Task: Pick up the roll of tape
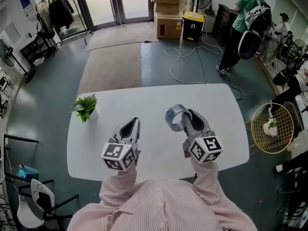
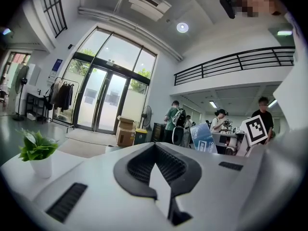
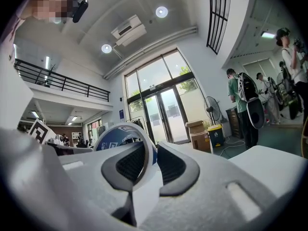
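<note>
The roll of tape (image 1: 173, 116), white with a blue printed inner face, is up off the white table (image 1: 221, 114) with my right gripper (image 1: 186, 119) shut on its rim. In the right gripper view the tape (image 3: 120, 137) stands on edge with its wall pinched between the dark pads (image 3: 169, 166). My left gripper (image 1: 133, 125) hovers over the table's middle left, shut with nothing in it. The left gripper view shows its tips (image 2: 154, 146) meeting, and the held tape (image 2: 204, 137) off to the right.
A small potted plant (image 1: 85, 107) stands at the table's left edge. Beyond the table lie a floor cable (image 1: 185, 57), cardboard boxes (image 1: 167, 14) and a yellow bin (image 1: 193, 24). A person with a backpack (image 1: 244, 20) stands far right. A wire basket (image 1: 274, 127) sits beside the table's right edge.
</note>
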Motion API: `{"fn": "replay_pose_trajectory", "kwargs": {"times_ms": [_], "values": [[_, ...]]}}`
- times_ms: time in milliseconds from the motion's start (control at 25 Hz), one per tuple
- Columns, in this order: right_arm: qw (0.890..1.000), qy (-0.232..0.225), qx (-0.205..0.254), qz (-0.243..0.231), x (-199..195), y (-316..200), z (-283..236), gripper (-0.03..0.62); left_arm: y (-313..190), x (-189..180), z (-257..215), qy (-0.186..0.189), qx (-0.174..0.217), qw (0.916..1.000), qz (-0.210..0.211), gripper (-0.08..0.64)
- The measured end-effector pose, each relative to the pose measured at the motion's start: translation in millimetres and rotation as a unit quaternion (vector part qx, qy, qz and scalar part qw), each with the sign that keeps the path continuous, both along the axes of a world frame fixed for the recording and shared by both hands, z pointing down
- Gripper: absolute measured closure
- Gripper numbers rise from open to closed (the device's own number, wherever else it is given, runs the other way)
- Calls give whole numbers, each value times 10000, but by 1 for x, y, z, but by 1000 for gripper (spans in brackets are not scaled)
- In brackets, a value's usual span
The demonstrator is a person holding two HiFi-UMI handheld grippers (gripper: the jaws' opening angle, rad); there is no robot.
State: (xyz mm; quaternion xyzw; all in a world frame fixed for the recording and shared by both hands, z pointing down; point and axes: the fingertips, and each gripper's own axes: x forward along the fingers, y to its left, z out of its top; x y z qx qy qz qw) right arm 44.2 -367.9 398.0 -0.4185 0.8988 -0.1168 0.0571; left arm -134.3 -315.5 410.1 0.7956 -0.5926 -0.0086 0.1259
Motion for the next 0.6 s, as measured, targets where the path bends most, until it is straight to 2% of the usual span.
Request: {"fn": "replay_pose_trajectory", "kwargs": {"times_ms": [600], "values": [[9999, 125, 51, 23, 5, 6, 1, 522, 5, 8, -1, -149, -6, 9999, 3, 558]]}}
